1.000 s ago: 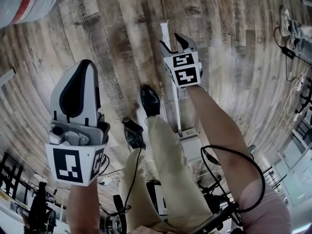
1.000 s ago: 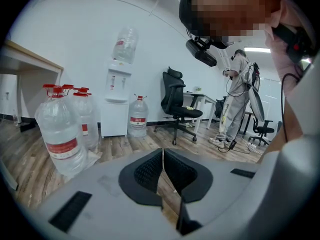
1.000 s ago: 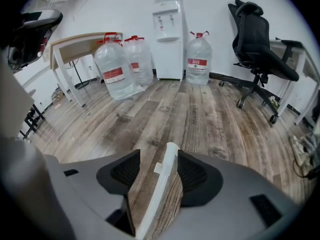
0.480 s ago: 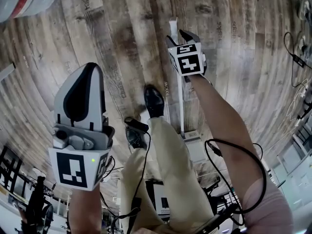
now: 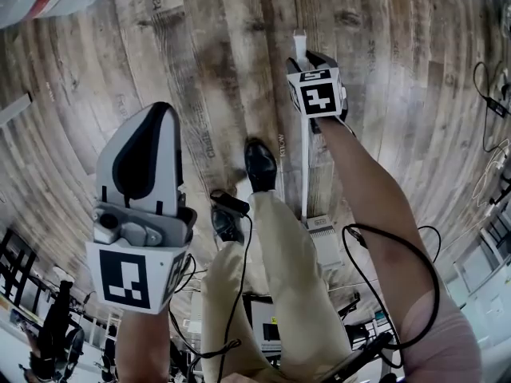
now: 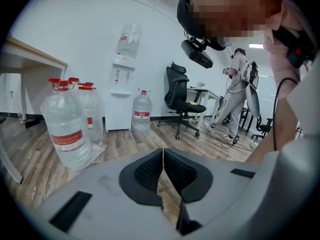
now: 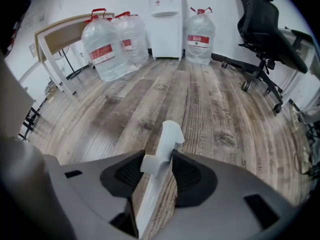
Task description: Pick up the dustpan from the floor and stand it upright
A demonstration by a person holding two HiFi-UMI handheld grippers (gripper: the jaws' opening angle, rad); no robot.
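The white dustpan has a long thin handle [image 5: 304, 166] running up from its pan [image 5: 325, 243], which sits on the wood floor by the person's leg. My right gripper [image 5: 308, 57] is shut on the handle near its top end. In the right gripper view the handle [image 7: 167, 136] stands between the two black pads, its hooked tip poking out past them. My left gripper [image 5: 150, 118] hangs at the left, away from the dustpan. It is shut, its pads [image 6: 150, 171] meeting with nothing between them.
Several large water bottles [image 7: 102, 51], a water dispenser [image 7: 165, 19], a desk [image 7: 55, 39] and a black office chair [image 7: 267, 26] stand along the wall. Cables [image 5: 487, 86] lie on the floor at the right. The person's black shoe [image 5: 260, 164] rests left of the handle.
My right gripper, with the handle in it, has shifted right and slightly farther out in the head view; the pan moved with it. The left gripper has barely moved.
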